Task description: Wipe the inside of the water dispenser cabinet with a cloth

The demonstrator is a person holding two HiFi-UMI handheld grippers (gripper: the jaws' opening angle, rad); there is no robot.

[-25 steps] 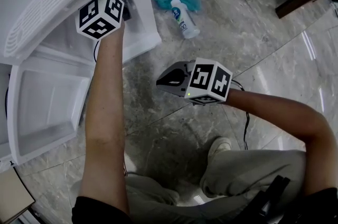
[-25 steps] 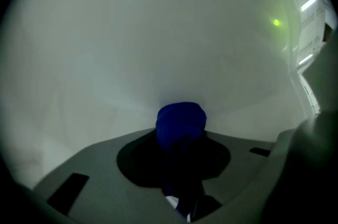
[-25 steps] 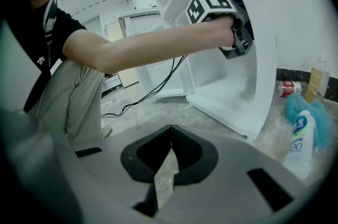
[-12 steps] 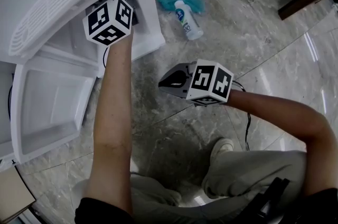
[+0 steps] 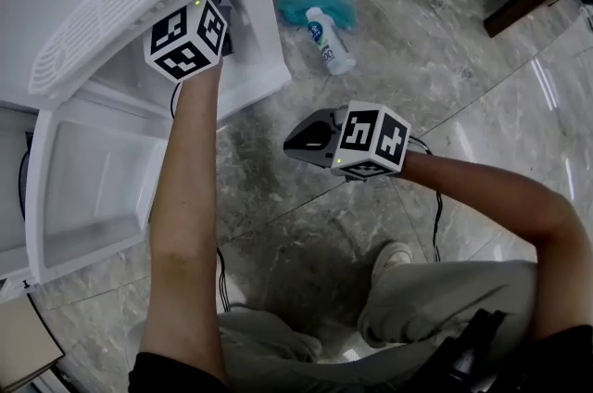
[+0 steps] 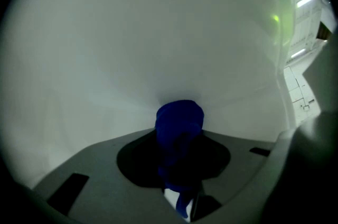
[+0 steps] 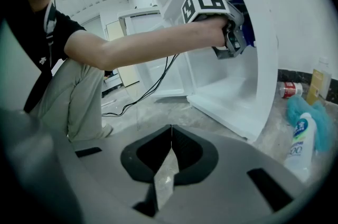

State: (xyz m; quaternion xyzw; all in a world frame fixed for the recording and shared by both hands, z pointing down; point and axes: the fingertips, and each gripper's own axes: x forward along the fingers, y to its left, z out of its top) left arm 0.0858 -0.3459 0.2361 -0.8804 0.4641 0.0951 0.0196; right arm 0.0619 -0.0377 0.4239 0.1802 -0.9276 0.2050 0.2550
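Right gripper (image 7: 170,138): jaws pressed together on nothing. It hangs idle over the marble floor (image 5: 445,67), mid-frame in the head view.
Left gripper (image 6: 179,165): clamped on the blue cloth (image 6: 179,120). My forearm reaches into the water dispenser cabinet (image 5: 255,57), upper left of the head view.
Cloth position: a bunched wad whose front appears to touch the white inner wall (image 6: 158,33), centre of the left gripper view.
Cabinet door (image 5: 88,187): swung open at lower left, apart from the arm.
Step (my judgement): wiping under way.
Technique note: I should keep the pressure light and even so the wad, not the jaw tips, meets the plastic. Overlap the strokes, work into the corners, and hold the clamp firm.
Far floor: white bottle (image 5: 329,34) beside a teal fluffy cloth (image 5: 315,2), top centre. Neither is needed.
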